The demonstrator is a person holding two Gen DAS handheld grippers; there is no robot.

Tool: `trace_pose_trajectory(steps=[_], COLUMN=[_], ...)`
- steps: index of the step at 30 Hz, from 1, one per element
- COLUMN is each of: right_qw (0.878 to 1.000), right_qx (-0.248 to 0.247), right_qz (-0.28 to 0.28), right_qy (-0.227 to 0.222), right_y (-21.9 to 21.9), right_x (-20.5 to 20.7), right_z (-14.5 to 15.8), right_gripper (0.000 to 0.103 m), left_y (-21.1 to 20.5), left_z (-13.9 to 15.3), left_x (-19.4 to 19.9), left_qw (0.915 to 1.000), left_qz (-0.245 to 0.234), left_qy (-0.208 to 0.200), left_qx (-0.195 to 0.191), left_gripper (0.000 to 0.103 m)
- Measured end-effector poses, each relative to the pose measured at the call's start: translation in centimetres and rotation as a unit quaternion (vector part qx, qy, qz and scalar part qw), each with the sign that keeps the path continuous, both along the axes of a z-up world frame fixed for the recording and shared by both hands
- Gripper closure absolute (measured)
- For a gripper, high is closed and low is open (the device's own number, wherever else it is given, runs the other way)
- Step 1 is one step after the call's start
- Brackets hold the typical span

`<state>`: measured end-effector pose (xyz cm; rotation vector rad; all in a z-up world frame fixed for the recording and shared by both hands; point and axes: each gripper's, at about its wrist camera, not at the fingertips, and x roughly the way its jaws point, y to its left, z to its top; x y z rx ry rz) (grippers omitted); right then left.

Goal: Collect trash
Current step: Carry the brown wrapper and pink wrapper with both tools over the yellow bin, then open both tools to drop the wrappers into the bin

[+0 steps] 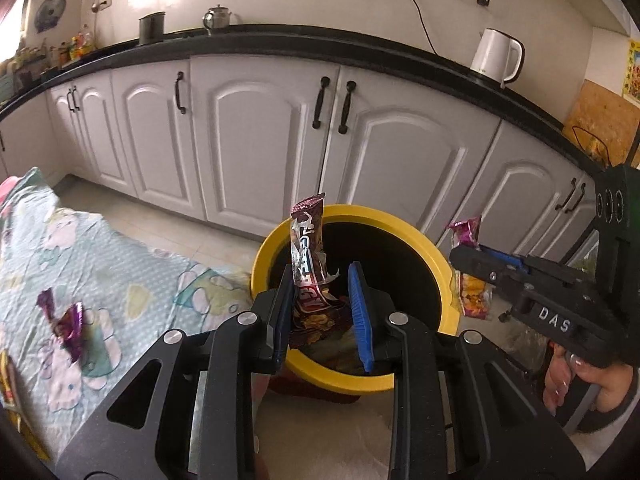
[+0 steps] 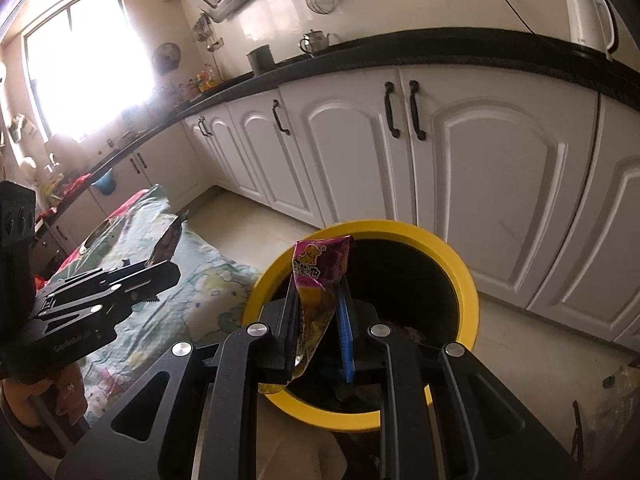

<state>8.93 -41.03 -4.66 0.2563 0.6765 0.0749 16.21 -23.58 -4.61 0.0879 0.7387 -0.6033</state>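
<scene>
- Currently, a brown wrapper [image 1: 308, 264] is pinched by the left gripper [image 1: 322, 312], with its jaws closed on the lower part while the top stands upright above the yellow bin [image 1: 432, 256].
- A purple wrapper [image 2: 316, 280] is pinched by the right gripper [image 2: 320, 336], its jaws nearly pressed together on the thin foil, above the near edge of the bin's mouth.
- The step in hand is judged to be the drop into the bin; both wrappers appear already carried to its opening.
- For a clean drop, each wrapper should be brought fully over the dark opening, clear of the yellow rim, before the jaws are spread.
- Light foil may cling to a pad, so a wide release is advised.
- The grippers are near one another beside the bin; a collision should be avoided, perhaps by releasing one at a time.
- Counted: two grippers, two wrappers held, one bin.
- One more purple wrapper [image 1: 68, 326] is seen lying on the patterned cloth [image 1: 132, 264] beside the bin, and is judged still to be collected.
- Something dark and mixed is seen inside the bin; its contents cannot be counted.
</scene>
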Motion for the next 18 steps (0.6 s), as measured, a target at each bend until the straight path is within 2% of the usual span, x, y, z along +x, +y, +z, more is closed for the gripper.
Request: trace_pose_trajectory(steps=[10, 18], right_qw=[1.000, 0.999], right_qx=[0.002, 0.004], right_qz=[-0.004, -0.008], right_qy=[0.023, 0.045], right_y=[-0.5, -0.7], right_x=[0.8, 1.9], right_z=[-2.1, -4.0], right_gripper=[0.086, 0.086], left_y=[-1.9, -3.4], left_z=[-1.0, -3.1], left_x=[2.1, 3.9], left_qw=[0.9998, 0.9988], left_qz=[-0.012, -0.021], left_qy=[0.017, 0.038], left_qx=[0.005, 0.022], left_gripper=[0.083, 0.083])
